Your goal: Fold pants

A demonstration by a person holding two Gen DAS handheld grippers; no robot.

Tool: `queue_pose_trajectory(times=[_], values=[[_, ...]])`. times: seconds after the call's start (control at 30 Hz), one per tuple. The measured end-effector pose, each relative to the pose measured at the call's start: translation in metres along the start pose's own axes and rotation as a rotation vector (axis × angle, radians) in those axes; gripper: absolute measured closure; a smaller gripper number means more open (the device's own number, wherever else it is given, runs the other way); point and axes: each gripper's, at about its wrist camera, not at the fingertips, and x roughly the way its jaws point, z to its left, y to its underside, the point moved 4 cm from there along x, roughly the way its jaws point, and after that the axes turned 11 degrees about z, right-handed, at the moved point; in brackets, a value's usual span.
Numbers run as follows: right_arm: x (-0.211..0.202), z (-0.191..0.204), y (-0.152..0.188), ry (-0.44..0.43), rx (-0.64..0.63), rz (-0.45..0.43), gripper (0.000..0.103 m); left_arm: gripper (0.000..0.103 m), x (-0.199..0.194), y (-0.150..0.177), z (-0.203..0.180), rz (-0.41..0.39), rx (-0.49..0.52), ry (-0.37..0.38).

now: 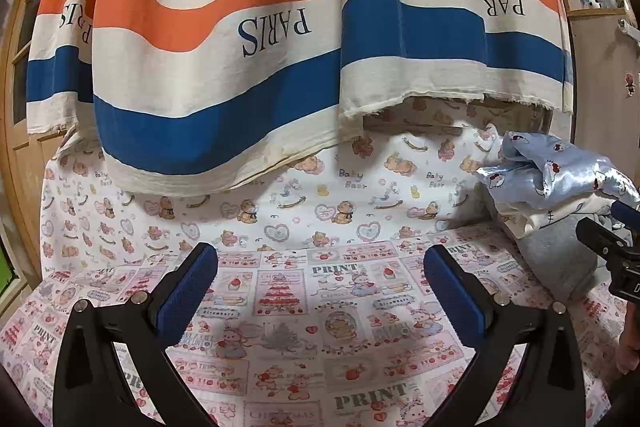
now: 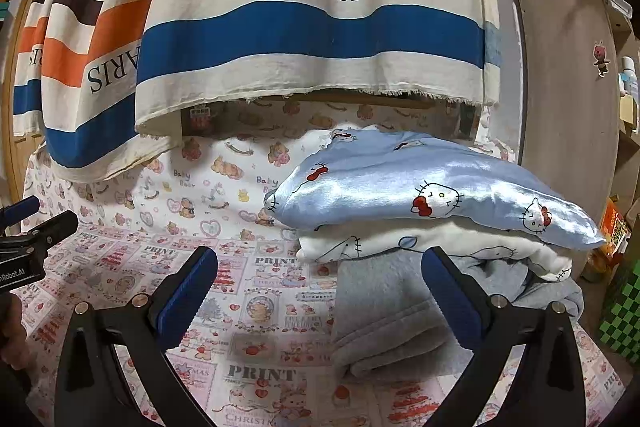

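We see a big striped cloth (image 1: 248,39) hanging down at the back, with orange, blue, brown and cream bands and the word PARIS on it. Under it lies a printed sheet (image 1: 304,311) with teddy bears, hearts and little pictures, spread flat over the surface. On the right side of the sheet sits a pile of folded clothes. At the bottom of the pile are grey pants (image 2: 384,311), folded and resting on the sheet. On top of them lies a white garment (image 2: 432,239) with cartoon drawings, and on top of that a shiny light blue garment (image 2: 404,183) with cat faces and red bows. Our left gripper (image 1: 320,267) hangs over the bare sheet, away from the pile, and its jaws are wide and hold nothing. Our right gripper (image 2: 320,269) is just in front of the grey pants, its jaws wide too, with nothing between them.
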Motion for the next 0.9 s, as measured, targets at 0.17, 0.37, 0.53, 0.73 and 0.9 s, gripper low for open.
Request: queue_pose_trajectory(times=[0.17, 0.37, 0.53, 0.73, 0.9], values=[[0.0001, -0.0001, 0.0000, 0.000, 0.000, 0.000, 0.001, 0.001, 0.0001, -0.0001, -0.0001, 0.000, 0.000, 0.001], [-0.0005, -0.0002, 0.0003, 0.001, -0.001, 0.001, 0.001, 0.001, 0.0002, -0.0001, -0.0003, 0.000, 0.004, 0.000], [-0.0003, 0.0012, -0.0001, -0.010, -0.006, 0.002, 0.001, 0.001, 0.0000, 0.0000, -0.0005, 0.001, 0.002, 0.001], [0.0008, 0.0006, -0.0006, -0.009, 0.000, 0.005, 0.001, 0.001, -0.0004, -0.0004, -0.0023, 0.002, 0.009, 0.016], [0.0023, 0.0023, -0.0006, -0.009, -0.009, 0.014, 0.001, 0.001, -0.0005, -0.0009, -0.0040, 0.003, 0.012, 0.021]])
